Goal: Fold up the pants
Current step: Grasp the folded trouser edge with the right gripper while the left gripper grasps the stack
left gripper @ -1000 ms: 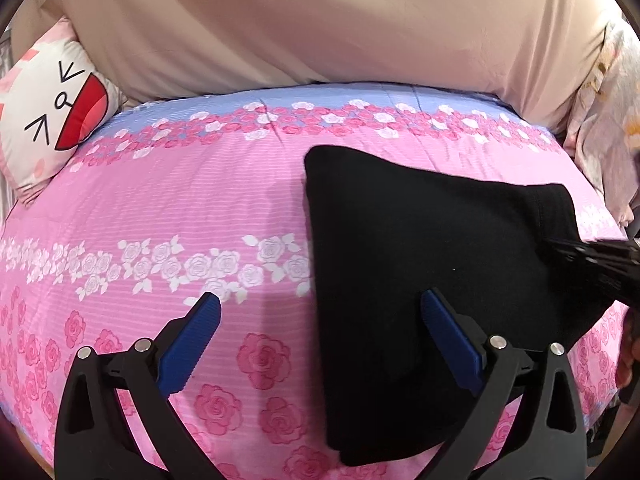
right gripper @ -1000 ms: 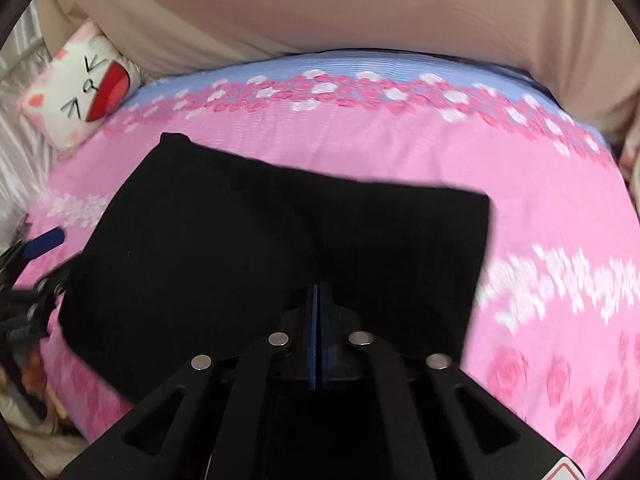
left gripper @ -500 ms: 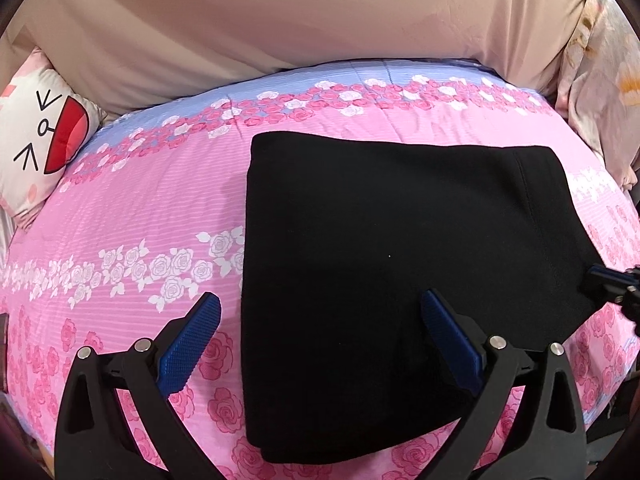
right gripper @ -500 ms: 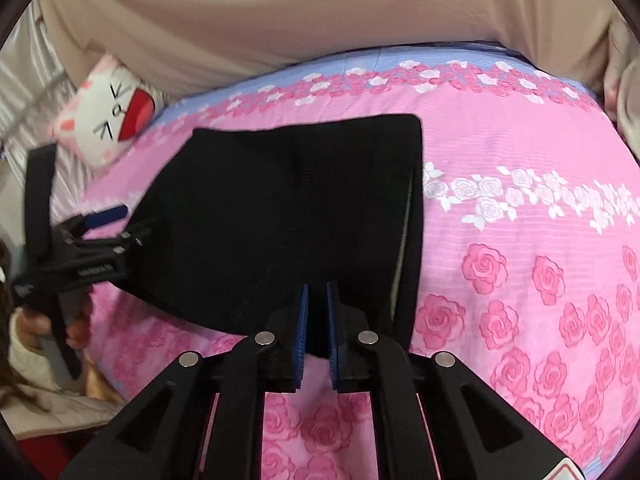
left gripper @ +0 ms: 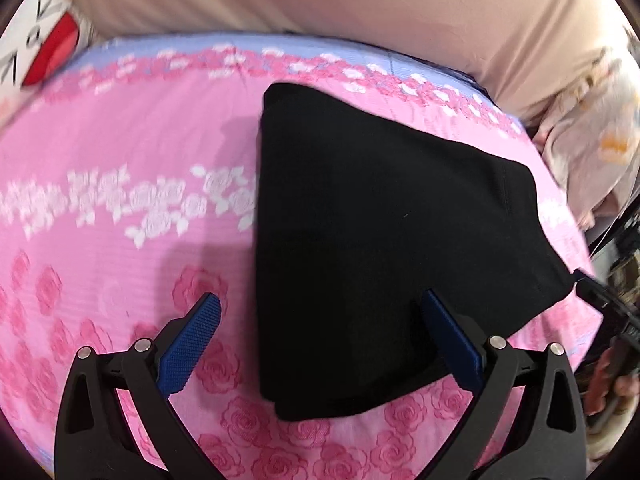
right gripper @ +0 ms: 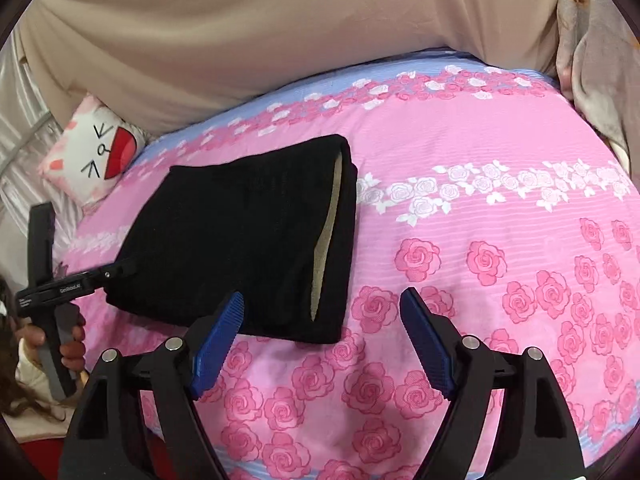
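The black pants (left gripper: 380, 248) lie folded into a compact stack on the pink rose bedspread (left gripper: 120, 240). In the right wrist view the pants (right gripper: 248, 240) show a pale lining along their right edge. My left gripper (left gripper: 324, 344) is open, its fingers hovering above the near edge of the stack. It also shows in the right wrist view (right gripper: 116, 270) at the stack's left corner. My right gripper (right gripper: 322, 340) is open and empty, pulled back from the near right corner. It also shows in the left wrist view (left gripper: 592, 292) at the right corner.
A white cartoon-face pillow (right gripper: 94, 156) lies at the bed's far left. A beige cover (right gripper: 240, 40) runs along the back. Floral fabric (left gripper: 592, 140) hangs at the right. The bedspread (right gripper: 500, 240) stretches wide to the right of the pants.
My right gripper has opened, let go of the pants and drawn back. The pants now lie flat. My left gripper has shifted left over the stack.
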The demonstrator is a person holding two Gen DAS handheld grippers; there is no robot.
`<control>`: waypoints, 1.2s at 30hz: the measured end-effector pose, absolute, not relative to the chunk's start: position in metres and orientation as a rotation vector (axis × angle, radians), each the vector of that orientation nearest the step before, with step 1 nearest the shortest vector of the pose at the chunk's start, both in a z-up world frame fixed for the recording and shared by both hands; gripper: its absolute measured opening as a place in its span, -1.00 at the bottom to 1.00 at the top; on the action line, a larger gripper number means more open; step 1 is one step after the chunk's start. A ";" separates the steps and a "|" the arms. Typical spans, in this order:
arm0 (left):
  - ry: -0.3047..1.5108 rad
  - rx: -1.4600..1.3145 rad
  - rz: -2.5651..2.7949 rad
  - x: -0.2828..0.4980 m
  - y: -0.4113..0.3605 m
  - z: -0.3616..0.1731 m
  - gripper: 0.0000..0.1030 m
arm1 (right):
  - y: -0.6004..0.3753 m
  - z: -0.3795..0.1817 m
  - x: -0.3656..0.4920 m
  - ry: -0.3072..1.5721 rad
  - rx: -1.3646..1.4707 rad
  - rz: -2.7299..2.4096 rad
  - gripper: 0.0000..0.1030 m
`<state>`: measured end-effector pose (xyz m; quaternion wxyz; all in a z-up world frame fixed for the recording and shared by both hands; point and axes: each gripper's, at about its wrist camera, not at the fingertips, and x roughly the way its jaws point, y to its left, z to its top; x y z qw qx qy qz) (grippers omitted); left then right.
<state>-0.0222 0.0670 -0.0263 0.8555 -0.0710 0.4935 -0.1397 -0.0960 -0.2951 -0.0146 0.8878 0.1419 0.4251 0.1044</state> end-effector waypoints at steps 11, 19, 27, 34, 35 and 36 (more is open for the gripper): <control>1.128 -0.368 -0.456 -0.010 0.061 -0.046 0.90 | -0.308 -0.072 -0.060 0.996 0.727 0.444 0.67; 1.109 -0.269 -0.380 0.017 0.039 -0.046 0.90 | -0.281 -0.069 -0.022 0.986 0.659 0.458 0.78; 1.075 -0.180 -0.280 0.019 0.021 -0.046 0.91 | -0.268 -0.068 -0.006 0.935 0.580 0.445 0.85; 1.067 -0.179 -0.267 0.017 0.026 -0.044 0.91 | -0.263 -0.068 -0.008 0.889 0.555 0.453 0.90; 1.068 -0.178 -0.269 0.017 0.025 -0.044 0.91 | -0.264 -0.068 -0.009 0.880 0.561 0.450 0.90; 1.069 -0.179 -0.270 0.017 0.026 -0.044 0.91 | -0.264 -0.068 -0.010 0.871 0.564 0.444 0.90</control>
